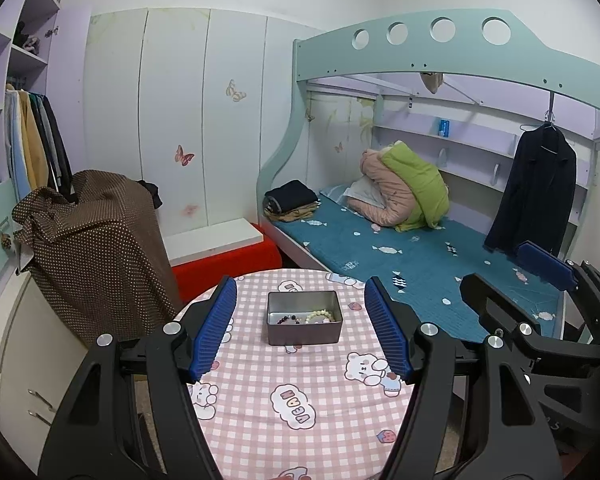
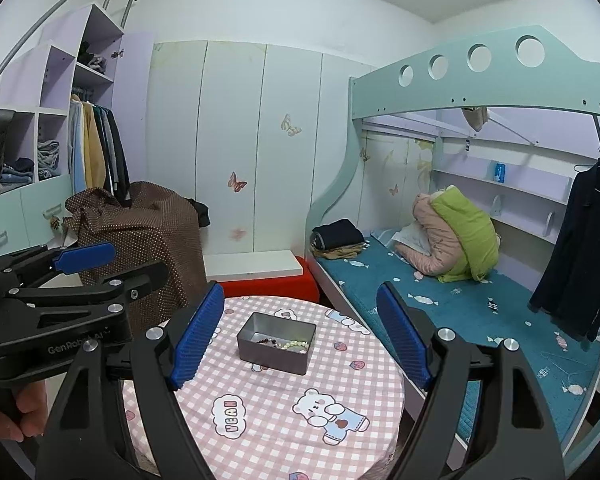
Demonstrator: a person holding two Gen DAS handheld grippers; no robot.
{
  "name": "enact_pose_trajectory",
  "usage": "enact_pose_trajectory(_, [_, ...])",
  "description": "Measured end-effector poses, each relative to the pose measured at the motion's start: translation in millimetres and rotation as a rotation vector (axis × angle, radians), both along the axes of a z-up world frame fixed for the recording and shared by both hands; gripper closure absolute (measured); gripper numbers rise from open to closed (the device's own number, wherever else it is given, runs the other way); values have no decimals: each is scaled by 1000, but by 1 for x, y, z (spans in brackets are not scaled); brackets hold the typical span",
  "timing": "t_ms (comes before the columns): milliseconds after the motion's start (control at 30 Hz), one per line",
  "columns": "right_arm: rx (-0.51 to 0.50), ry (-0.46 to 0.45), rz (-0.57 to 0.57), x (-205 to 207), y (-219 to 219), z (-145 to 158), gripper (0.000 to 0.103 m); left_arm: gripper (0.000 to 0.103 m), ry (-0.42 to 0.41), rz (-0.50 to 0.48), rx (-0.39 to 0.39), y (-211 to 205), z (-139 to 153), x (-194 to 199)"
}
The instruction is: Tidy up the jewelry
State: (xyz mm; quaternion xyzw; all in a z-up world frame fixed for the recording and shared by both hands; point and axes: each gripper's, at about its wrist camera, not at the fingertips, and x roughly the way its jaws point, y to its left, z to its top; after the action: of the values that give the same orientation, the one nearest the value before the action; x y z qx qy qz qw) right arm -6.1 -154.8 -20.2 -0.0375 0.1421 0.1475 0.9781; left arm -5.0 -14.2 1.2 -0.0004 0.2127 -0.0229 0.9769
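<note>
A grey metal tin [image 1: 304, 336] [image 2: 272, 358] stands open on the round table's pink checked cloth [image 1: 300, 408] [image 2: 260, 400]. Inside it lie a dark bead bracelet [image 1: 288, 320] [image 2: 267, 342] and a pale bead bracelet [image 1: 320, 316] [image 2: 297, 345]. My left gripper [image 1: 301, 282] hovers short of the tin, jaws open and empty; the right wrist view shows it from the side [image 2: 139, 260], held by a hand [image 2: 20, 412]. My right gripper [image 2: 301, 286] is also open and empty, short of the tin, and appears at the right of the left wrist view [image 1: 494, 264].
A bunk bed with a teal mattress [image 1: 420, 256] runs along the table's right side, and a dark coat [image 1: 536, 184] hangs from its frame. Left of the table stands something draped in brown dotted cloth [image 1: 96, 248]. A red stool [image 1: 228, 268] sits behind the table.
</note>
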Motion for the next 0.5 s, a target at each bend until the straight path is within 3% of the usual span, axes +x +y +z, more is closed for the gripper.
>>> enact_pose_trajectory(500, [-5,10,0,-1,-1,-1,28,36,2,-1,9,-2,-1,-1])
